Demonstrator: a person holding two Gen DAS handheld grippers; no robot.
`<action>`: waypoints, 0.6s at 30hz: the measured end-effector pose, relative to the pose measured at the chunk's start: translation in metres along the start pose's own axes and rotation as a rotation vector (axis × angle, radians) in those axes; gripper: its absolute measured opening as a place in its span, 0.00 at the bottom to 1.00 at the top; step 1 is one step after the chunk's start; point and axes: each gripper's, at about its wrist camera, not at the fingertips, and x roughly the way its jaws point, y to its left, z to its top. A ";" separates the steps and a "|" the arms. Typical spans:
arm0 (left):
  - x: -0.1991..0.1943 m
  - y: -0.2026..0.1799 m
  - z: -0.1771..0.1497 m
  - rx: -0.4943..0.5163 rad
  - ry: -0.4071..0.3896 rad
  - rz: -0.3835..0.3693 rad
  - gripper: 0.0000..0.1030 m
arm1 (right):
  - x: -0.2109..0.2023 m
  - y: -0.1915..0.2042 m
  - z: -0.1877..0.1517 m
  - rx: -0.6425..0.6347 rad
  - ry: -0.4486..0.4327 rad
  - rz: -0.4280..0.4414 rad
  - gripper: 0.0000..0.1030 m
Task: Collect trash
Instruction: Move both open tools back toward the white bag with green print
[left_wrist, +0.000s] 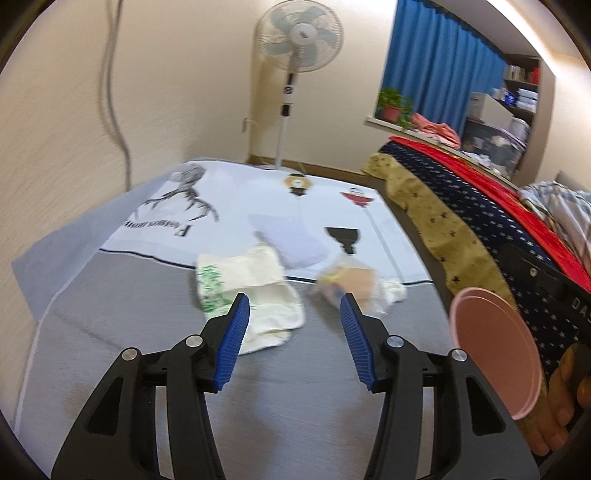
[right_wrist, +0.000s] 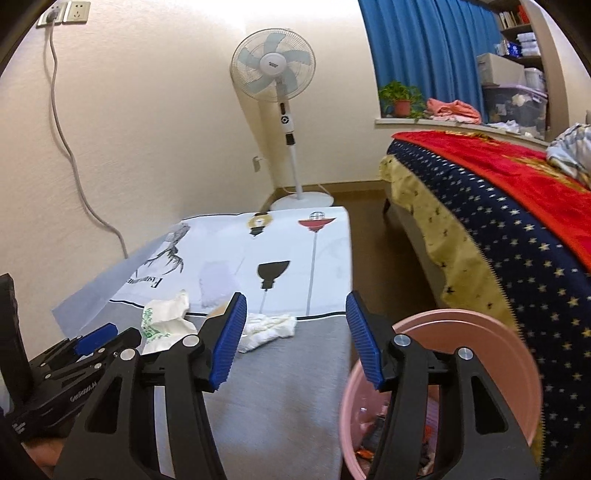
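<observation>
Trash first — a crumpled white bag with green print (left_wrist: 243, 295) lies on the cloth-covered table (left_wrist: 110, 332), just ahead of your left gripper (left_wrist: 293, 314) and a touch to the left of its line. Beside it, ahead-right of the same gripper, sits a clear wrapper w/ something tan and yellow inside (left_wrist: 347, 284), blurred, and a small white wad (left_wrist: 393, 291) touches its far side. Left jaws stand spread, nothing between the blue pads (left_wrist: 236, 332), not touching any of it.

Your right gripper (right_wrist: 295, 328) is spread too, empty. From the right wrist view the white wad (right_wrist: 269, 326) lies just beyond its left pad (right_wrist: 229, 339), and the printed bag (right_wrist: 162, 321) is further left, near the left gripper (right_wrist: 92, 343) coming in from the side.

Pink bin (right_wrist: 424, 332) — low and right of the right gripper, beside the table edge, w/ bits of litter already inside. Bed w/ star blanket (right_wrist: 517, 236) runs along the right. Standing fan (right_wrist: 273, 70) is well ahead by the wall.
</observation>
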 end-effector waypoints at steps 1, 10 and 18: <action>0.002 0.005 0.000 -0.007 0.001 0.008 0.50 | 0.003 0.001 0.000 0.000 0.003 0.007 0.55; 0.029 0.051 0.005 -0.102 0.012 0.080 0.54 | 0.036 0.012 -0.009 -0.007 0.040 0.061 0.55; 0.055 0.081 0.012 -0.191 0.027 0.097 0.82 | 0.068 0.021 -0.020 0.003 0.097 0.096 0.67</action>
